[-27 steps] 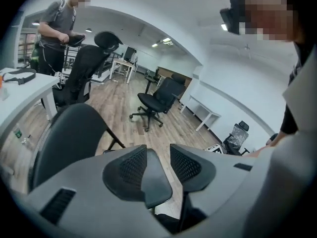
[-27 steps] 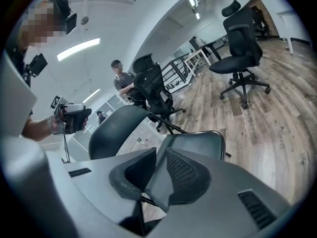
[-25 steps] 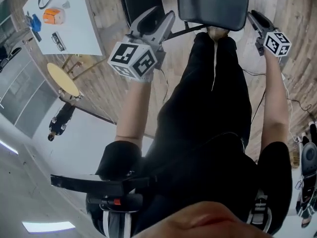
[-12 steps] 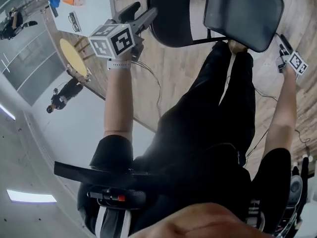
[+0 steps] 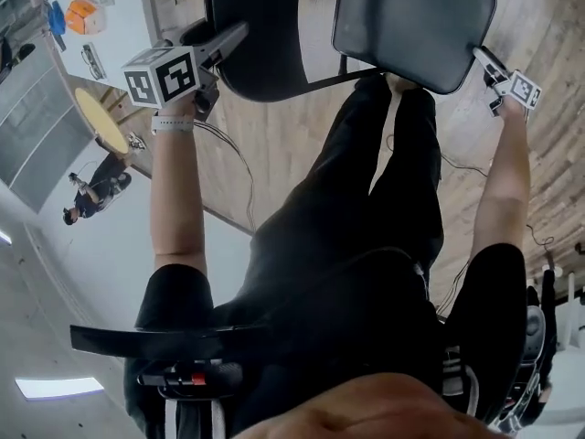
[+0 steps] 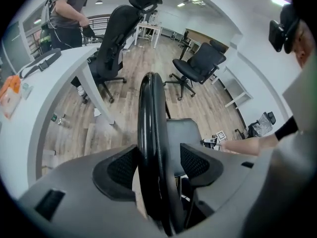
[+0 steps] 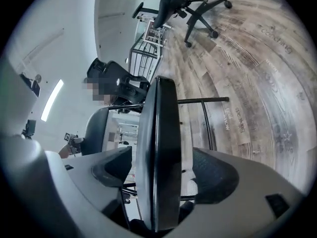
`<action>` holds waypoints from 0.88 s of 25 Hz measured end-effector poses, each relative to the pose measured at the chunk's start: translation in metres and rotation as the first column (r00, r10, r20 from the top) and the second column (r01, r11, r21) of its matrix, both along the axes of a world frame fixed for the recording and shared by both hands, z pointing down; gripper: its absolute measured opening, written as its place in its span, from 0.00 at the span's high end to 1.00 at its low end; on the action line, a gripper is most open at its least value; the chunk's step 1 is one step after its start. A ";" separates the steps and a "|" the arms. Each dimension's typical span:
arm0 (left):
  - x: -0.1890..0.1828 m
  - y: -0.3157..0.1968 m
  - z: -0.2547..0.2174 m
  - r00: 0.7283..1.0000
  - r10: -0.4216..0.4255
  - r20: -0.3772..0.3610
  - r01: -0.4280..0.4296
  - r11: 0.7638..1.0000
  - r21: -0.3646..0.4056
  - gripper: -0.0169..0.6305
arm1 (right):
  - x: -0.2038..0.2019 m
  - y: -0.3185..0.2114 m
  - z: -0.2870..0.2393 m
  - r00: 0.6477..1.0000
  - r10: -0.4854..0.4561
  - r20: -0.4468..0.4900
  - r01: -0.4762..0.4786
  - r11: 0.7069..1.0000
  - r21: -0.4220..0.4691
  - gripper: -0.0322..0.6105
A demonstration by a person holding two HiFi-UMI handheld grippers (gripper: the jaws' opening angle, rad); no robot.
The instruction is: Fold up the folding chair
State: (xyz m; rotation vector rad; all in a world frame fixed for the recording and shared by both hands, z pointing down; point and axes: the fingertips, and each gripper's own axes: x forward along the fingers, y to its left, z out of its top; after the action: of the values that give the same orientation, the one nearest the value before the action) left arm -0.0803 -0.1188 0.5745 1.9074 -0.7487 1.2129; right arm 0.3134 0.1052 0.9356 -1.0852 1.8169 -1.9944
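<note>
The folding chair point(image 5: 302, 26) stands on the wooden floor point(image 5: 274, 144) in front of the person, and both tools are at its outer edges. The left tool point(image 6: 157, 163) points steeply down with its jaws wide apart, straddling the thin rim of the chair's rounded panel point(image 6: 148, 133). The rim lies against the left-hand pad, with a clear gap to the other pad, so nothing is clamped. Beyond this tool's tips the squarer panel point(image 6: 183, 133) shows, with the other tool at its far side.

The right tool point(image 7: 163, 172) has its jaws opening. The thick edge of the squarer panel stands between them, with space to the right-hand pad, so the pads do not press on it. Past this tool's tips, a thin metal tube frame point(image 7: 203, 103) runs from the panel across the floor.

Black trousers point(image 5: 366, 208) fill the space between the two tools. A white worktop point(image 6: 44, 93) and an office chair point(image 6: 114, 38) lie beyond the left tool.
</note>
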 end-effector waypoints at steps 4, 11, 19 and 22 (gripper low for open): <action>-0.001 0.001 0.007 1.000 0.000 0.002 0.000 1.000 -0.004 0.56 | 0.002 -0.001 0.009 1.000 -0.021 0.021 0.021 1.000 0.007 0.40; 0.000 0.003 0.007 0.999 0.015 0.033 -0.015 1.000 0.006 0.73 | -0.026 -0.013 0.014 0.994 -0.102 0.041 0.100 0.994 0.053 0.46; 0.006 0.009 -0.002 1.000 0.028 0.013 -0.028 1.000 -0.014 0.77 | -0.030 -0.017 0.001 0.991 -0.128 0.046 0.126 0.991 0.049 0.53; 0.008 0.008 -0.020 0.999 0.041 -0.002 -0.040 0.999 0.012 0.79 | -0.045 -0.023 -0.025 0.986 -0.115 0.123 0.110 0.993 0.046 0.55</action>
State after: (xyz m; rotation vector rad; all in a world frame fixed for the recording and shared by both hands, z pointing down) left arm -0.0719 -0.1109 0.5543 1.9421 -0.7209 1.2332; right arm 0.2683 0.0824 0.9106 -0.8426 1.8811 -2.0308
